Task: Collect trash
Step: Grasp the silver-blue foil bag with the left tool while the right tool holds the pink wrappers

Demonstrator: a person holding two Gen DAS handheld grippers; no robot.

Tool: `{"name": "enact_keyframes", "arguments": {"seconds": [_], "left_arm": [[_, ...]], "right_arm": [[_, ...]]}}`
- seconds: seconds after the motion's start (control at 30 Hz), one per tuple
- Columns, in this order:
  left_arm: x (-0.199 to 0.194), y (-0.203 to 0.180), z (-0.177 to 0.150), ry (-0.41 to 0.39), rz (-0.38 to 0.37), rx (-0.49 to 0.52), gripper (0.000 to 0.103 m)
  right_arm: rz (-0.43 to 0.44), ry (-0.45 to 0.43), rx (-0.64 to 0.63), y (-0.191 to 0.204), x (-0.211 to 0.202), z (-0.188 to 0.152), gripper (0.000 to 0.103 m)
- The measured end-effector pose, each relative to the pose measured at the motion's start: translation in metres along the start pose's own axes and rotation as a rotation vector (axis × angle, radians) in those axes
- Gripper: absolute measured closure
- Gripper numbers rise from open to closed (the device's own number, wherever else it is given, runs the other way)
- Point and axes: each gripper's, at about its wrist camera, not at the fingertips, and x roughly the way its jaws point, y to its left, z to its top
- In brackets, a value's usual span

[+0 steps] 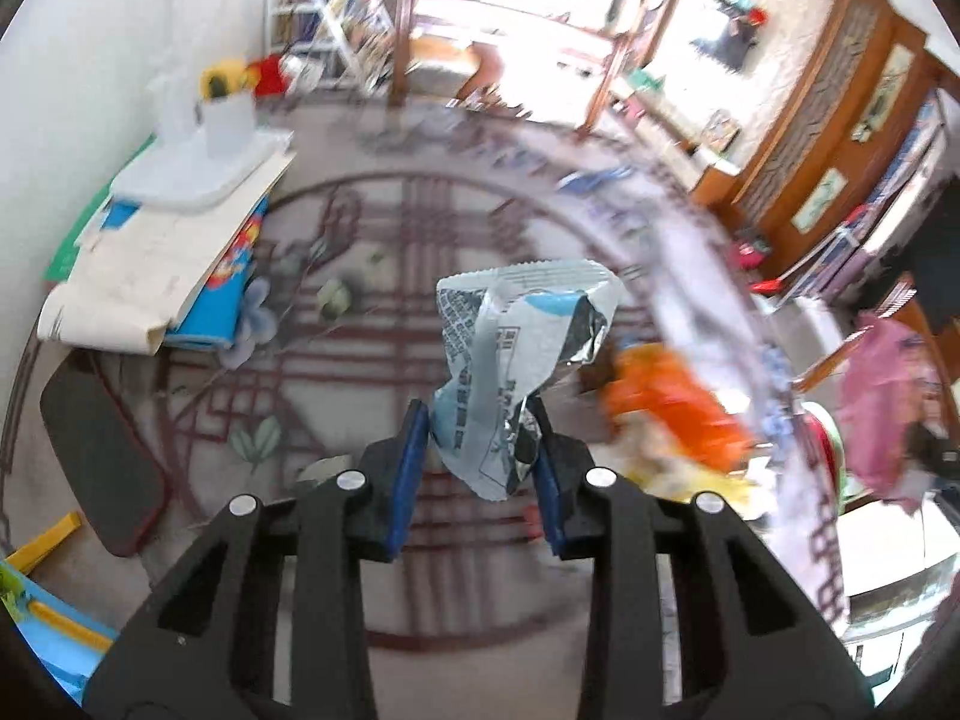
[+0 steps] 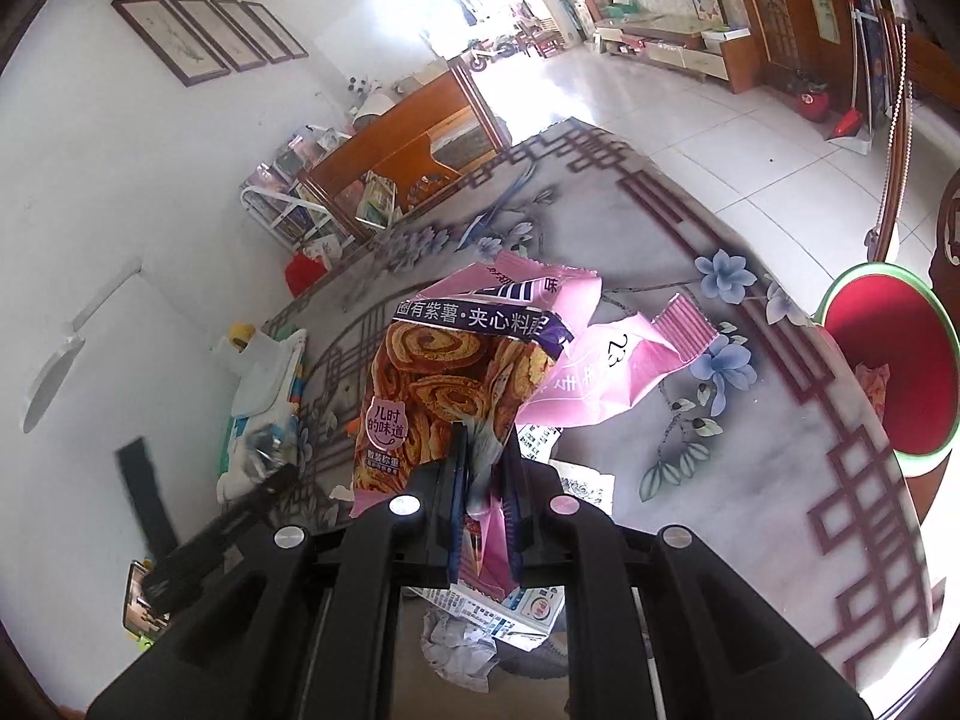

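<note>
silver wrapper (image 1: 516,372) is pinched low by the left gripper (image 1: 483,468), lifted above the patterned rug (image 1: 372,228). pink snack bag (image 2: 456,384) is clamped by the right gripper (image 2: 486,480), jaws nearly shut. either thin foil could be dropped through slipping.

The pink snack bag (image 2: 456,372) reads "紫薯·夹心料" and "儿时的味道" — its torn flap (image 2: 618,360) shows "23".

Crumpled silver wrapper (image 1: 516,372) between left gripper (image 1: 483,468) fingers (image 1: 408,468), above patterned rug (image 1: 372,228)
</note>
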Motion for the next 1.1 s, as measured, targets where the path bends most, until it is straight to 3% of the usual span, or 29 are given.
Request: {"name": "enact_keyframes", "arguments": {"seconds": [0.43, 1.1], "left_arm": [[-0.038, -0.060, 0.002, -0.071, -0.123, 0.055, 0.071], [-0.026, -0.135, -0.005, -0.085, -0.077, 0.041, 0.071]], "right_arm": [[-0.045, -0.025, -0.026, -0.009, -0.013, -0.006, 0.093], [-0.026, -0.012, -0.113, -0.059, -0.033, 0.017, 0.093]]}}
